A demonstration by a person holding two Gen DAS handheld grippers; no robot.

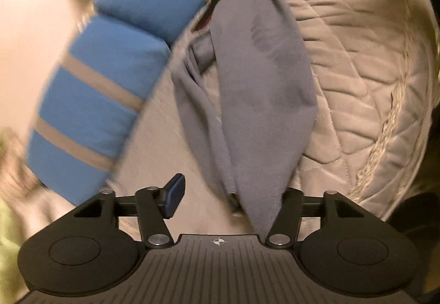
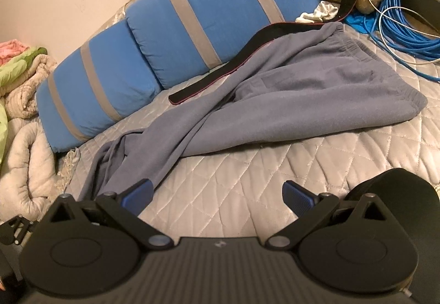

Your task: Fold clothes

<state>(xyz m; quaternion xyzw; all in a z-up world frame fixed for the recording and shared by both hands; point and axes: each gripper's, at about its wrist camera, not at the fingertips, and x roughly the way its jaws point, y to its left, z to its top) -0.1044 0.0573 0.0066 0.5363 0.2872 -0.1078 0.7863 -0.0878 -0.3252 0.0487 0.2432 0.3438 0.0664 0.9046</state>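
Observation:
Grey-blue sweatpants (image 2: 288, 100) lie crumpled on the quilted bedspread (image 2: 247, 166), waistband at the far right, one leg running down to the near left. My right gripper (image 2: 218, 194) hovers open over bare quilt, and its left finger (image 2: 140, 194) sits just beside the leg's end. In the left wrist view the sweatpants (image 1: 261, 97) stretch away from the camera. My left gripper (image 1: 220, 194) has its jaws apart. Its left pad (image 1: 174, 196) stands free of the cloth, while the leg's end drapes over the right finger and hides it.
Blue pillows with grey stripes (image 2: 192, 37) line the wall behind the pants. A black strap (image 2: 220, 76) lies along them. Coiled blue cable (image 2: 398, 15) and a white sock (image 2: 319, 12) sit at the far right. Bundled blankets (image 2: 19, 70) pile at the left.

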